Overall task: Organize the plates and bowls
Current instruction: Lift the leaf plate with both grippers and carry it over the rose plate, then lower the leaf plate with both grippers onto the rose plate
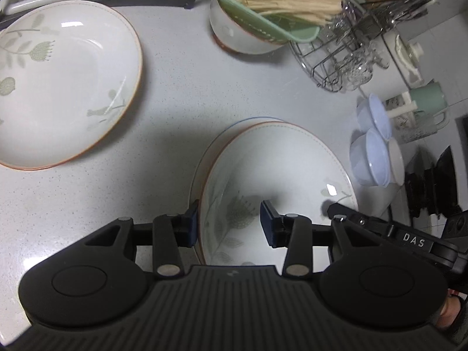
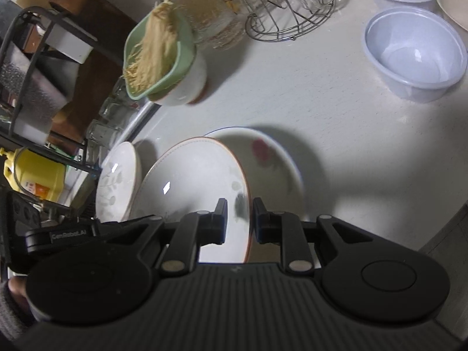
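Speckled white worktop [image 1: 204,93], plates everywhere!
Left tool [image 1: 231,223] straddles the brown-rimmed plate [image 1: 278,169] at lower centre, its pads spread either side of the rim; right tool [image 2: 238,218] is clenched on that plate's edge. Another leaf-patterned plate [image 1: 64,84] lies upper left; a rose-printed plate [image 2: 272,163] sits underneath.

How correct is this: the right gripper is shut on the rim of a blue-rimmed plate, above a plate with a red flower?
One detail is wrong: the held plate has an orange rim, not blue, as the right wrist view shows. The right gripper is shut on it, above the red-flower plate.
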Demonstrator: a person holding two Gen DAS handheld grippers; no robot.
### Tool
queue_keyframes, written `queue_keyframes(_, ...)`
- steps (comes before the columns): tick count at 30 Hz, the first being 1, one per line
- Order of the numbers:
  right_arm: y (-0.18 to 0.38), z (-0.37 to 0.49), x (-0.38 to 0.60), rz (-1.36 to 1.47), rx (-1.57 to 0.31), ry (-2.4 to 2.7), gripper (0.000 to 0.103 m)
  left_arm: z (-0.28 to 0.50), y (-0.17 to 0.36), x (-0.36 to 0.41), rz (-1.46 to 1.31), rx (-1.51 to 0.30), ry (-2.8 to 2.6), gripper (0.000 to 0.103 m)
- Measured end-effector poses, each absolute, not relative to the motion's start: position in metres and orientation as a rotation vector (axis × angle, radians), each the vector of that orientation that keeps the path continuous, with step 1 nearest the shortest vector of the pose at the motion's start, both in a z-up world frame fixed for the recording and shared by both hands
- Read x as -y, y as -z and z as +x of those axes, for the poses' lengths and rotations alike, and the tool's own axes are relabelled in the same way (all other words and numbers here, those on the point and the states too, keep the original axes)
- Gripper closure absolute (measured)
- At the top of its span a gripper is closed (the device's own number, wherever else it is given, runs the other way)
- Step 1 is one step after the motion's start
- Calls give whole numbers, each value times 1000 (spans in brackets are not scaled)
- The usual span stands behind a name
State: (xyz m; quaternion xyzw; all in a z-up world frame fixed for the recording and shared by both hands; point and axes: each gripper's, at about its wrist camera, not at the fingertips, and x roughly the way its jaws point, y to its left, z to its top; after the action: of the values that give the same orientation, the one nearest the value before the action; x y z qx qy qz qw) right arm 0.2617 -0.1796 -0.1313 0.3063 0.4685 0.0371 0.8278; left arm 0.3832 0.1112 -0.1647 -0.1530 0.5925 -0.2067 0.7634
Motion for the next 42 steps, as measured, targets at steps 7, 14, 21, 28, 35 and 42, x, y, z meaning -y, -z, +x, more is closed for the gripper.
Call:
queue_keyframes(7, 142, 266, 189, 619, -996, -85, 82, 386, 171, -89, -254, -1292, 415, 57)
queue_keyframes(14, 149, 267, 191, 580, -1004, -84, 82, 390, 173, -72, -188, -1316, 387, 55)
queue_keyframes(21, 148, 268, 190, 555, -979, -79, 82, 393, 168, -58, -97, -1315, 382, 53)
queue_keyframes(28, 149, 266, 185, 525, -965, -64, 82, 396, 166, -57, -110, -1337, 352, 53)
queue_keyframes(35, 149, 263, 184, 519, -947, -60, 83, 399, 165, -63, -162, -1366, 313, 53)
queue_keyframes(42, 150, 262, 186, 550, -933, -46, 83, 403, 159, -80, -237, -1410, 322, 53)
